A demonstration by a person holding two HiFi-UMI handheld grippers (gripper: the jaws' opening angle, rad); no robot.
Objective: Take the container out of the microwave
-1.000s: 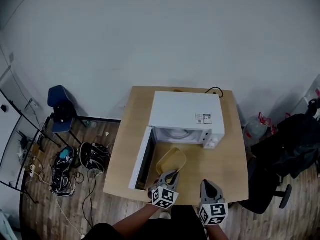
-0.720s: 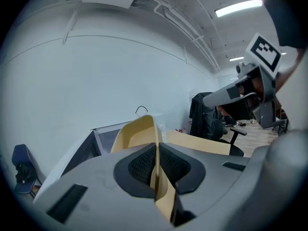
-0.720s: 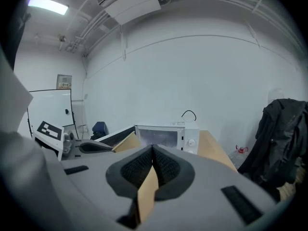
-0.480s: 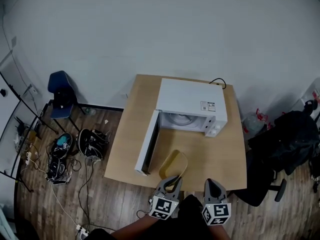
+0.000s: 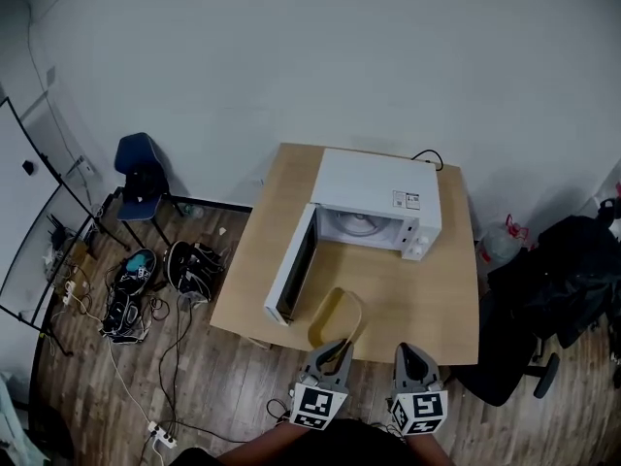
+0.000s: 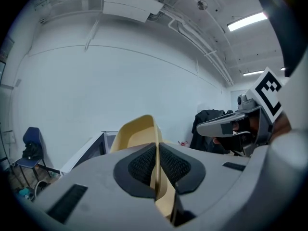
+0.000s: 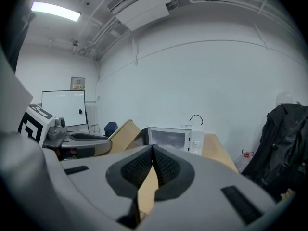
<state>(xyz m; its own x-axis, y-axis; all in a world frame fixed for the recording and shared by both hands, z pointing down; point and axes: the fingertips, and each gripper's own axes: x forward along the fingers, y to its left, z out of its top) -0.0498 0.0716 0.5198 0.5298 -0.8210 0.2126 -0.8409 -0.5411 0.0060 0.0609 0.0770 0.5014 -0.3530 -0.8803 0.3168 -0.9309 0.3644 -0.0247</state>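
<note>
The pale yellow container (image 5: pixel 335 316) hangs tilted over the table's front edge, clear of the white microwave (image 5: pixel 378 202), whose door (image 5: pixel 294 266) stands wide open. My left gripper (image 5: pixel 336 351) is shut on the container's near rim. In the left gripper view the thin wall of the container (image 6: pixel 137 131) runs up between the pads of that left gripper (image 6: pixel 157 150). To the right, my right gripper (image 5: pixel 408 356) is shut with nothing in it. In the right gripper view that right gripper (image 7: pixel 153 153) points toward the microwave (image 7: pixel 173 137), with the container (image 7: pixel 123 131) at left.
The wooden table (image 5: pixel 432 304) bears the microwave at its back. A blue chair (image 5: pixel 143 176), shoes (image 5: pixel 131 289) and cables lie on the floor at left. A black coat on an office chair (image 5: pixel 568 270) stands at right.
The container has come back from the microwave's mouth toward the table's front edge and risen, held in my left gripper. Both grippers have drawn back together.
</note>
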